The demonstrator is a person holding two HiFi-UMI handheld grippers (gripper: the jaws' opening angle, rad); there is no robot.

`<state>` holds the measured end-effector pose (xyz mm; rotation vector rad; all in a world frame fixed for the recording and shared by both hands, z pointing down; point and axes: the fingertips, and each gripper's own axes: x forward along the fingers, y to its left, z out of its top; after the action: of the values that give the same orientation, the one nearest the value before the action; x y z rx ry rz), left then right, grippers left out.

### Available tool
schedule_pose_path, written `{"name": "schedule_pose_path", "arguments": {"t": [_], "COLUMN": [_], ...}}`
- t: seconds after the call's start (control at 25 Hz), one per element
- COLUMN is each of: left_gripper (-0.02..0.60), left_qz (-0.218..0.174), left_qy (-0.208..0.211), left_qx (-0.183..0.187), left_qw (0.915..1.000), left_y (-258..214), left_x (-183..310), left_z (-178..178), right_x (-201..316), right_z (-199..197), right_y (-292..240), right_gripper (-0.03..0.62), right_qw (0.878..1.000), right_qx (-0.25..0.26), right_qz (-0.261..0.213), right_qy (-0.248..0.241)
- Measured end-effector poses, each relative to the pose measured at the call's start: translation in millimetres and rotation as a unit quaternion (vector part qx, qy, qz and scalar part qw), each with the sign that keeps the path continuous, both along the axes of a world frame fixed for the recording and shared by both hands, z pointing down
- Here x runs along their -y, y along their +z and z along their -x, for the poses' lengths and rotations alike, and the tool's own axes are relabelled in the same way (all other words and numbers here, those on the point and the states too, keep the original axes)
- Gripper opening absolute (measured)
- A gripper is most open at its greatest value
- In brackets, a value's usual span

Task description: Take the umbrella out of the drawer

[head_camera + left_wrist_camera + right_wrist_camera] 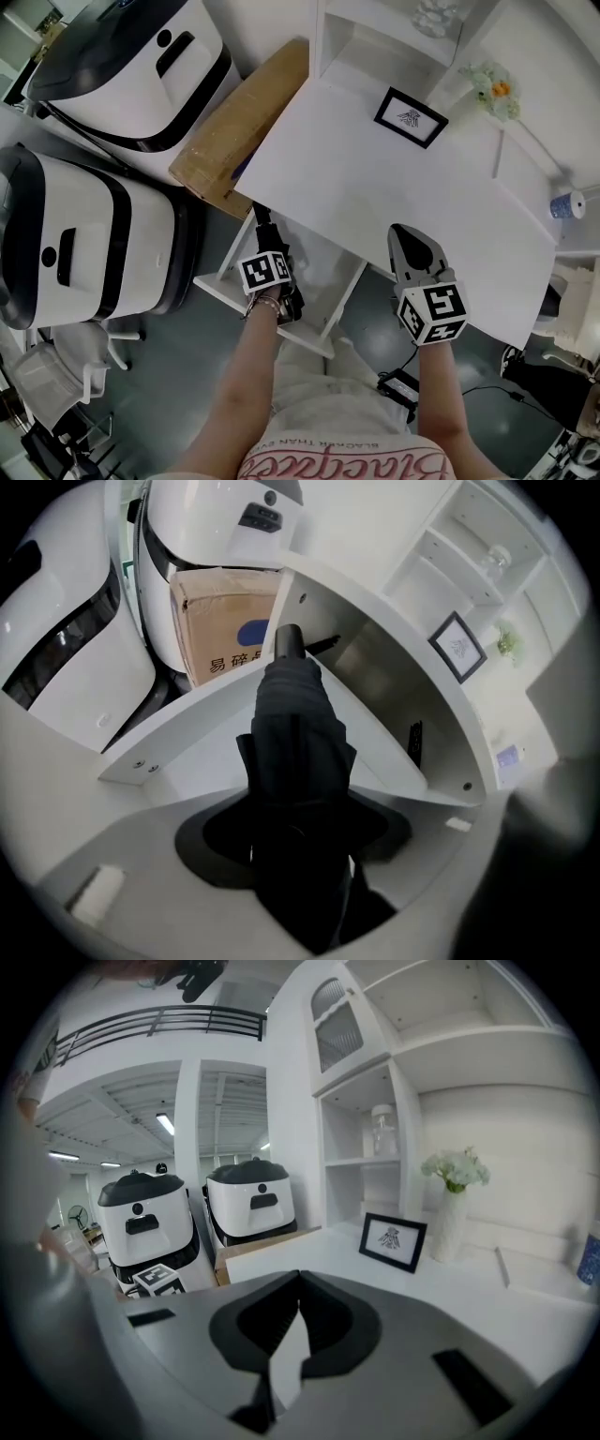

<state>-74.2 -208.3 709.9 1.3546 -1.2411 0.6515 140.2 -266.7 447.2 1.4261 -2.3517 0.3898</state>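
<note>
Gripping the folded black umbrella, the left gripper jaws clamp it partly above the open drawer below the desk's front edge. Lifting it fully clear is left. The right gripper jaws are closed and empty.

My left gripper holds the dark umbrella over the open drawer below the white tabletop, while my right gripper hovers over its near edge, well apart from the frame.
</note>
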Motion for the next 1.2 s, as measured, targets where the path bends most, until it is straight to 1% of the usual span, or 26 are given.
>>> {"name": "schedule_pose_path", "arguments": {"t": [0.44,0.6,0.8,1.0,1.2], "left_gripper": [0.249,0.249,0.249,0.249,0.249], "left_qz": [-0.026,-0.048,-0.089,-0.131,-0.186], "left_qy": [-0.053,-0.059,-0.045,-0.009,0.017], "left_qx": [-0.037,-0.043,-0.037,-0.016,0.004], "left_qw": [0.9976,0.9962,0.9943,0.9912,0.9824], "left_y": [-44,-65,-96,-126,-161], "left_x": [-6,-7,-1,6,21], "left_z": [14,18,22,22,22], "right_x": [-7,-11,-15,-17,-17], "right_z": [1,2,2,-2,-5], "right_y": [-38,-49,-62,-75,-86], "right_gripper": [0.008,0.008,0.008,0.008,0.008], "right_qw": [0.999,0.999,0.998,0.997,0.996], "right_qx": [0.005,0.008,0.011,0.010,0.010], "right_qz": [-0.035,-0.046,-0.057,-0.071,-0.083], "right_qy": [0.005,0.007,0.003,0.001,-0.001]}}
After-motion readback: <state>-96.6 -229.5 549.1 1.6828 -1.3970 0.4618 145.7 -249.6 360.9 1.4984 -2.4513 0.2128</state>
